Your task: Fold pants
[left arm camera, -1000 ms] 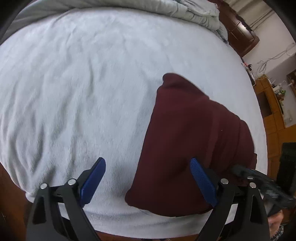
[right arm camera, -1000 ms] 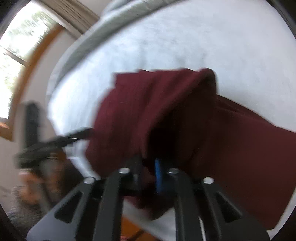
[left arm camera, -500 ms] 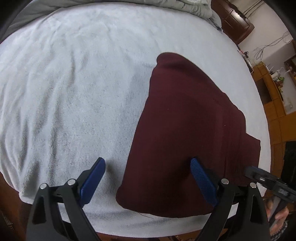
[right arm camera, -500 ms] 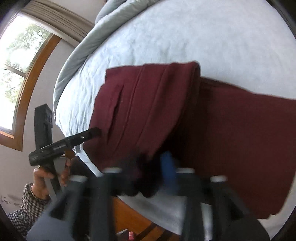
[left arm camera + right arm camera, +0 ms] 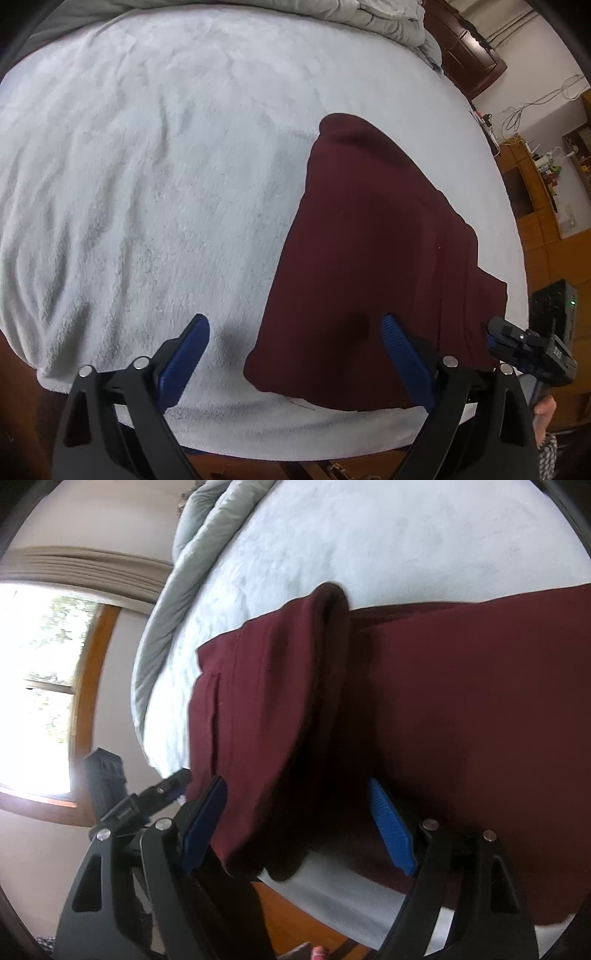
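The dark red pants (image 5: 369, 258) lie folded on the white blanket of the bed (image 5: 147, 184), near its front edge. My left gripper (image 5: 295, 354) is open above the pants' near left corner, holding nothing. The right gripper (image 5: 524, 350) shows at the right edge of the left wrist view. In the right wrist view the pants (image 5: 443, 701) have a folded flap (image 5: 266, 709) lying over them. My right gripper (image 5: 299, 823) is open with its fingers on either side of the flap's near edge, holding nothing. The left gripper (image 5: 155, 797) shows at the left there.
A grey duvet (image 5: 332, 14) is bunched at the far side of the bed. A dark wooden cabinet (image 5: 465, 51) and wooden shelves (image 5: 535, 192) stand at the right. A window (image 5: 37, 686) is beyond the bed's left side. The wooden floor (image 5: 306, 915) is below the bed edge.
My right gripper has opened and let go of the pants fold, which now lies on the pants. The left gripper stayed open and shifted slightly.
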